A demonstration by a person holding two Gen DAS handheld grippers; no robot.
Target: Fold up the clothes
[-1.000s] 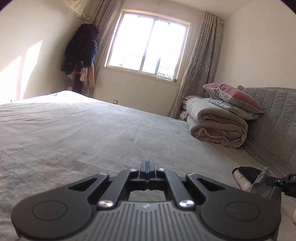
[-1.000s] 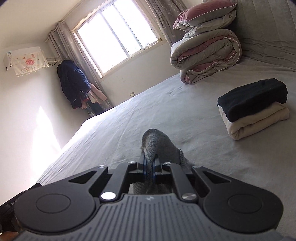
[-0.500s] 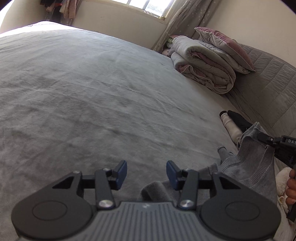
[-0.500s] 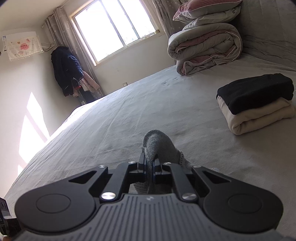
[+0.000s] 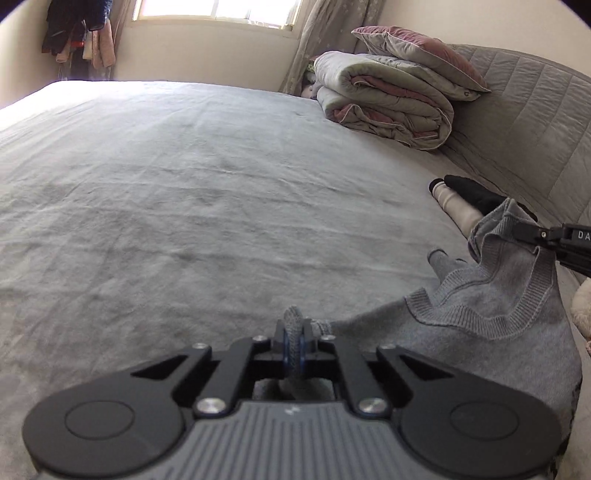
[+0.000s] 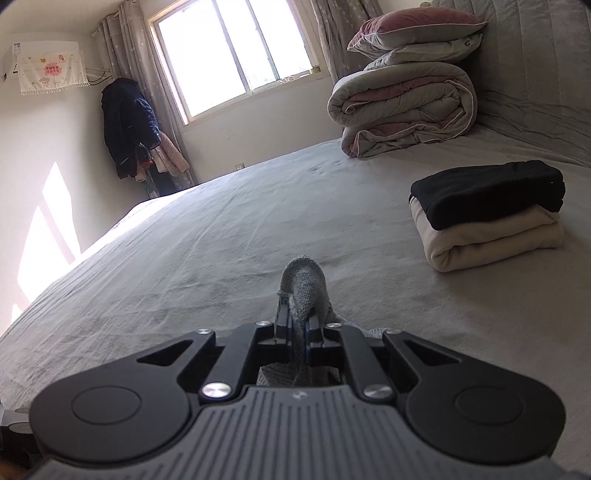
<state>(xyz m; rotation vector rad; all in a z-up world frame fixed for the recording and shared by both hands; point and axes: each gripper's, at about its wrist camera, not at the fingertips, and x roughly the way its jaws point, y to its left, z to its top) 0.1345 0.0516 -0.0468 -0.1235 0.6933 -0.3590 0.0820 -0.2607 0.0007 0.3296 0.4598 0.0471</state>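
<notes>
Black-and-cream folded stack (image 6: 487, 218) beside sweater (image 6: 304, 288)

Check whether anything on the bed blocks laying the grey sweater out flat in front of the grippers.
Nothing visible does. Both the left gripper and right gripper already clamp the grey sweater. The bed ahead is bare; the folded stack and rolled duvet sit off to the right.

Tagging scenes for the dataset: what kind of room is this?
A home bedroom, most likely. A wide bed fills the view, with a rolled quilt and pillows stacked at its head, and a jacket hanging by the window. Both grippers hold a grey sweater over the bed.
</notes>
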